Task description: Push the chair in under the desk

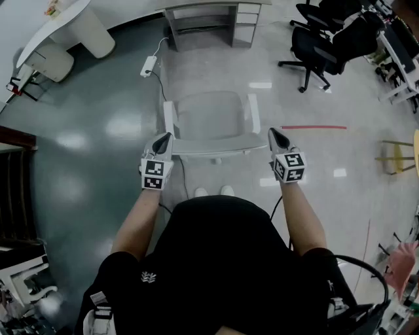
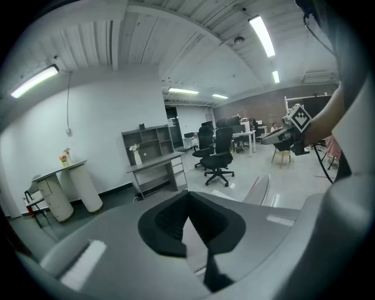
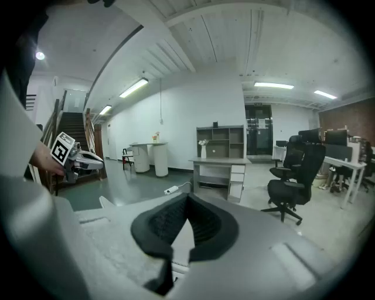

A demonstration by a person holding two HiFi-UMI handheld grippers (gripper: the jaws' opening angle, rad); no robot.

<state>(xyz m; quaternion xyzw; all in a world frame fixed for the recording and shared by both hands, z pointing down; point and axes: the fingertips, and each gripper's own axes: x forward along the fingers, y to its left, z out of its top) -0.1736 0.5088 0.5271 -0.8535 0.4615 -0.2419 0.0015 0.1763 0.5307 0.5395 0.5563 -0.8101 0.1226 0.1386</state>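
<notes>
Glossy office floor (image 1: 85, 131) spreads around a pale chair (image 1: 213, 114) that stands out in the open, its seat facing the desk (image 1: 203, 13). The desk is well beyond the chair's front, with a long stretch of floor between them, so no part of the chair is under it yet. A power strip (image 1: 149, 65) with its cable lies on that stretch, ahead of the chair's left front corner and close to the line the chair would take. Black office chairs (image 1: 317, 42) stand well off past the chair's right side, clear of that line.

The person stands directly behind the chair. The left gripper (image 1: 163, 139) is at the left end of the chair's backrest and the right gripper (image 1: 277, 135) is at the right end, both aimed forward and a little downward. Each gripper has its jaws closed together with nothing between them, so neither is holding the chair; they look set to act as blunt pushers. Their tips seem to rest against the top of the backrest, though real contact is hard to confirm from above.

As I judge it, only the approach is done. The whole push is left: the chair has to cross the open floor and slide in beneath the desk, pressed evenly at both ends of the backrest so it does not swing toward the power strip.
</notes>
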